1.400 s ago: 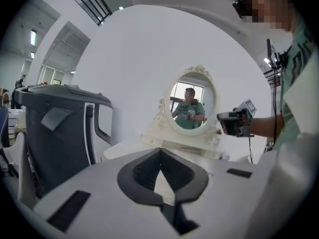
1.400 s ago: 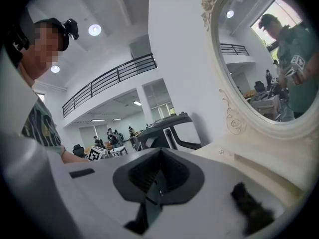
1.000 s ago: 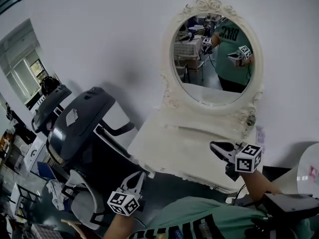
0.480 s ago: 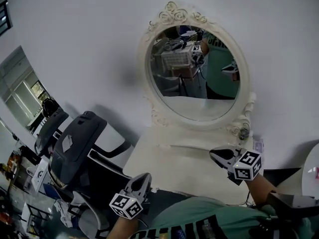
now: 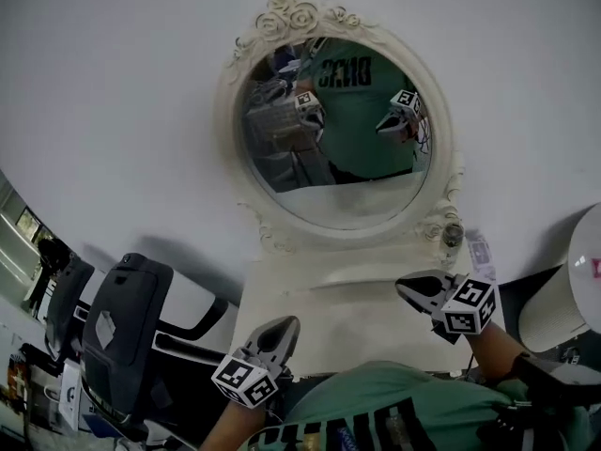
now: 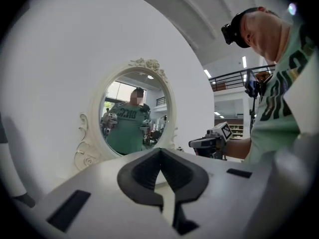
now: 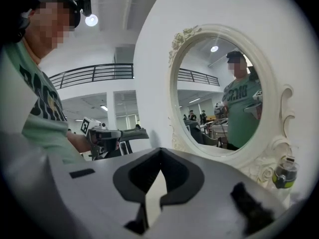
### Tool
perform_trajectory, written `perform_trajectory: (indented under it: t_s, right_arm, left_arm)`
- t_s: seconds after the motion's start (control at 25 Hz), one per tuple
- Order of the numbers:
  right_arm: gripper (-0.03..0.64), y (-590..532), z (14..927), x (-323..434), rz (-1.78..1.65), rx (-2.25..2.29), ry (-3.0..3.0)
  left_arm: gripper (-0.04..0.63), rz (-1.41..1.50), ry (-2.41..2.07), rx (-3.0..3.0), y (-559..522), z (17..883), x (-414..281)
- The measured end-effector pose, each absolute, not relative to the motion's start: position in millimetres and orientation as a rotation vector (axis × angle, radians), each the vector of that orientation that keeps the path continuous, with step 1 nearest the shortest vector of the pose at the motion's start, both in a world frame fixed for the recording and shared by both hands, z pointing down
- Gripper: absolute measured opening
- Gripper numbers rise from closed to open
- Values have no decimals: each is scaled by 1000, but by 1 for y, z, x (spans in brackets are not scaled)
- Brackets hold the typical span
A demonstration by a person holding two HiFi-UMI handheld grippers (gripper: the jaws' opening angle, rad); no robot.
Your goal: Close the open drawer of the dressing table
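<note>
We stand before a cream-white dressing table with a flat counter against a plain white wall, and its oval mirror in a carved cream frame reflects us. A black office chair sits to its left. The open drawer itself is out of sight, presumably below the counter's front edge, behind our green shirt.

As we judge it, the closing has not begun. Our left tongs hang by the counter's front left edge and our right tongs above its right side. Both are pressed together, empty and touching nothing.

A small bottle with a yellow-green band stands at the mirror's foot. The shirt's big letters show reversed in the mirror and we cannot read them.
</note>
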State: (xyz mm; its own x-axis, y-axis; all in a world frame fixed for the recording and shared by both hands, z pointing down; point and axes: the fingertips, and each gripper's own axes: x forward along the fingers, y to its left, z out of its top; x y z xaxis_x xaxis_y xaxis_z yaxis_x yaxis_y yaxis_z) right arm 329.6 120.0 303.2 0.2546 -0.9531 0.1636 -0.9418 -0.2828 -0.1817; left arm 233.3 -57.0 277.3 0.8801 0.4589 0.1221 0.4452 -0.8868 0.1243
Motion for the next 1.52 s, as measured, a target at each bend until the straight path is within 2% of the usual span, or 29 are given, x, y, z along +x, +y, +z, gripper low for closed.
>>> perform_trajectory:
  t_s: [0.32, 0.56, 0.84, 1.52]
  right_arm:
    - [11, 96, 278, 317, -358, -2593, 1503]
    - [11, 120, 270, 313, -344, -2692, 1418]
    - [11, 149, 269, 323, -367, -2711, 1403]
    - [11, 134, 272, 338, -382, -2700, 1487]
  left_arm:
    - [9, 200, 1076, 2822, -99, 260, 260]
    - [9, 165, 1178, 2747, -73, 258, 277]
    - [9, 136, 1158, 2719, -38, 259, 281]
    - [9, 138, 1006, 2762, -57, 260, 275]
